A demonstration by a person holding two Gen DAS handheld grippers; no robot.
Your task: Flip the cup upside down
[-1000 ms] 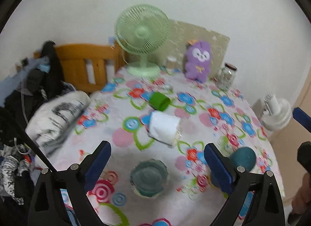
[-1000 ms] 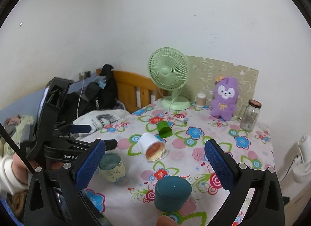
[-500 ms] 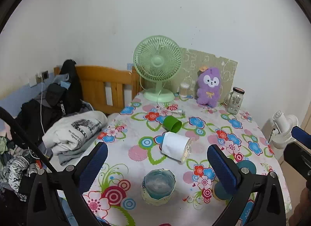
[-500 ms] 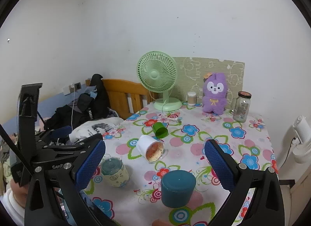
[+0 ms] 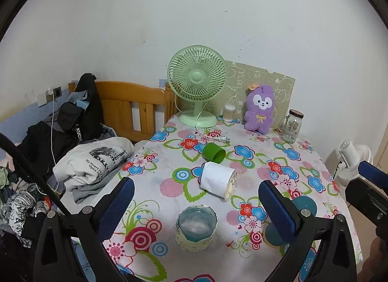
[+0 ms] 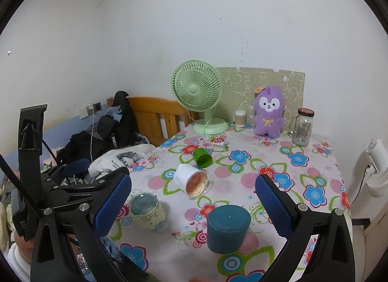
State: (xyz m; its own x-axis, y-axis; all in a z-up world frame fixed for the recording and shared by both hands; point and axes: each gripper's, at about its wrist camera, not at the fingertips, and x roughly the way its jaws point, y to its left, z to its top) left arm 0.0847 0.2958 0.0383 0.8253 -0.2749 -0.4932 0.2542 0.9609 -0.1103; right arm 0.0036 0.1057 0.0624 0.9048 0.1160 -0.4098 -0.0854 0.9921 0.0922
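Several cups sit on the flowered tablecloth [image 5: 286,151]. A dark teal cup [image 6: 228,228] stands upside down, close in front of my open right gripper [image 6: 192,195]. In the left wrist view that teal cup [image 5: 305,205] is partly hidden behind my right finger. A cream patterned cup with a teal top [image 5: 196,227] [image 6: 148,210] stands just below my open left gripper [image 5: 196,198]. I cannot tell which way up it is. A white cup [image 5: 218,181] [image 6: 191,180] and a green cup [image 5: 213,152] [image 6: 203,157] lie on their sides mid-table. Neither gripper holds anything.
At the table's back stand a green fan [image 5: 197,83], a purple plush toy [image 5: 259,109], a small jar of swabs [image 5: 229,112] and a glass jar [image 5: 291,125]. Folded clothes [image 5: 94,160] and a wooden bed frame [image 5: 131,109] lie left; a white fan [image 5: 351,158] stands right.
Both grippers have risen and drawn back from the cups, so more of the wall and table shows. The cups have not moved.
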